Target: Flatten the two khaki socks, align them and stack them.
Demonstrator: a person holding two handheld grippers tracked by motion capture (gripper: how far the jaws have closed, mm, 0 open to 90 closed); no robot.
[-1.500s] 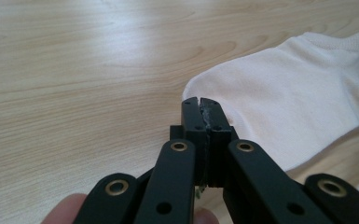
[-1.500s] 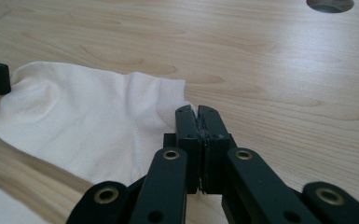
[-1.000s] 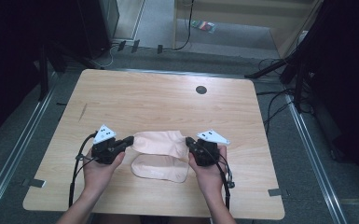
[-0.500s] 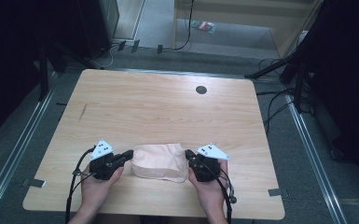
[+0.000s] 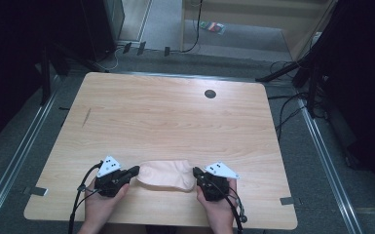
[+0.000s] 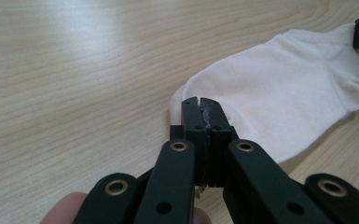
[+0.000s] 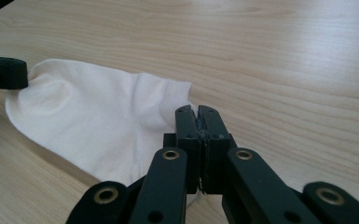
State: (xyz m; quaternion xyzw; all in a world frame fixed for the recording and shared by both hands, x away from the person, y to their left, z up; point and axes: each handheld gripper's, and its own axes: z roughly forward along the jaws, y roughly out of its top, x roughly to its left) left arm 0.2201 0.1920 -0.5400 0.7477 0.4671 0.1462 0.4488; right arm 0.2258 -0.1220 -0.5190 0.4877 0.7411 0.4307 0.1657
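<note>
High view: both grippers [image 5: 135, 170] [image 5: 195, 172] clamp the sock [image 5: 166, 174].

Both grippers — left [image 5: 132, 170], right [image 5: 196, 171] — clamped, jaws pointing toward each other.

A lab-like workspace: light wooden table [image 5: 165, 117] on grey carpeted floor [image 5: 321, 161], loose black cables [image 5: 287, 105], metal floor rails [image 5: 9, 161].
</note>
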